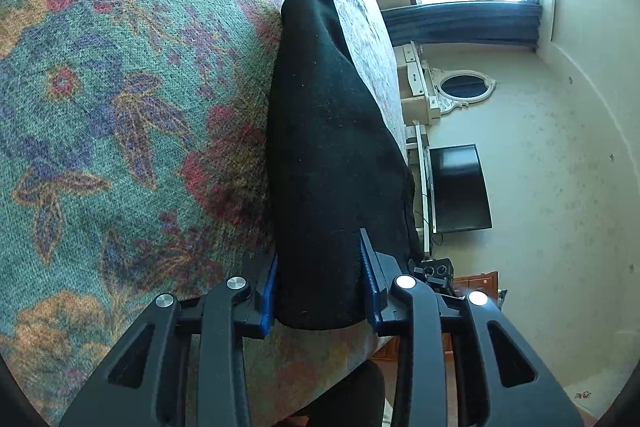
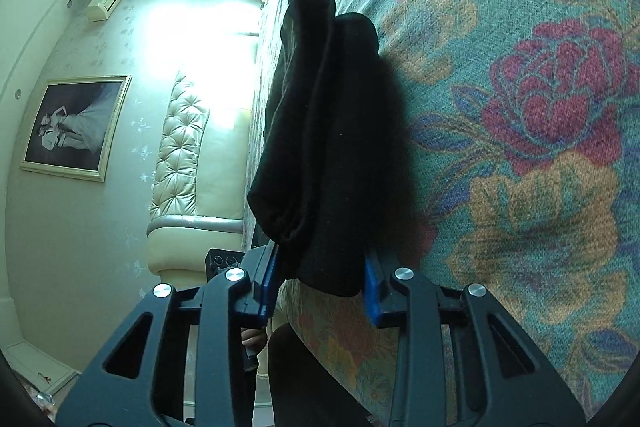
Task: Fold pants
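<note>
Black pants sat bundled on the floral bed, mid-fold I'd guess; left gripper and right gripper jaws spread around it, next needing a pinch.

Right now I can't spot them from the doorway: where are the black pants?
The black fabric pants lie folded on the floral bedspread near the bed's edge, in both wrist views, their near end between the fingers of the left gripper and right gripper.
</note>
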The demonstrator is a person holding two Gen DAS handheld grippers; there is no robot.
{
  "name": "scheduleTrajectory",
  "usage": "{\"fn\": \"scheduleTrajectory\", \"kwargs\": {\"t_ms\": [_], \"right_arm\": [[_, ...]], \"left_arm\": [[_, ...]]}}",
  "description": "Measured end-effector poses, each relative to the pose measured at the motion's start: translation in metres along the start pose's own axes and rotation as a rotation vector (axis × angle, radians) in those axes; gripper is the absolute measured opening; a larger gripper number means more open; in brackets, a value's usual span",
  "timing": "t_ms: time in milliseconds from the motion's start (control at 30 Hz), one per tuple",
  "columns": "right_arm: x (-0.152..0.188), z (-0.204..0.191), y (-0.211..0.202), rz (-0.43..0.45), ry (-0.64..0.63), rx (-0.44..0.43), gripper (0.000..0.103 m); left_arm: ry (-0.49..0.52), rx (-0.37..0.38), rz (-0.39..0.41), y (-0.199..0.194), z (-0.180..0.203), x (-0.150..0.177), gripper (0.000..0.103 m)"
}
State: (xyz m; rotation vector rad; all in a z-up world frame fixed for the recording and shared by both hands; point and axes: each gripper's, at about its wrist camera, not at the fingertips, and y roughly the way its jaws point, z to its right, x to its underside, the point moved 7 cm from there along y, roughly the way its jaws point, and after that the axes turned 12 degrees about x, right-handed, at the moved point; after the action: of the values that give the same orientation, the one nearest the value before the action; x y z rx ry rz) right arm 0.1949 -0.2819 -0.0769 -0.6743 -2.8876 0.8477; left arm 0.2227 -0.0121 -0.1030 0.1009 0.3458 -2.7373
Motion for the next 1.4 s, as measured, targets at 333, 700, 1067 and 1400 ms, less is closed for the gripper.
{"fn": "scheduleTrajectory", "kwargs": {"t_ms": [333,700,1067,1400], "right_arm": [[0.020,0.024,0.001,0.001,0.050,-0.039,0.033],[0.017,0.035,-0.001,-0.004,0.051,-0.054,0.033],[0.010,0.047,-0.006,-0.007,0.070,-0.060,0.035],[0.011,0.043,-0.006,-0.001,0.072,-0.069,0.037]], "left_arm": [[-0.010,0.026,-0.032,-0.011,-0.016,0.010,0.034],[0.015,0.046,-0.024,-0.013,-0.017,0.015,0.034],[0.026,0.087,0.006,-0.015,-0.004,0.027,0.048],[0.231,-0.123,0.008,-0.025,0.011,0.040,0.065]]}}
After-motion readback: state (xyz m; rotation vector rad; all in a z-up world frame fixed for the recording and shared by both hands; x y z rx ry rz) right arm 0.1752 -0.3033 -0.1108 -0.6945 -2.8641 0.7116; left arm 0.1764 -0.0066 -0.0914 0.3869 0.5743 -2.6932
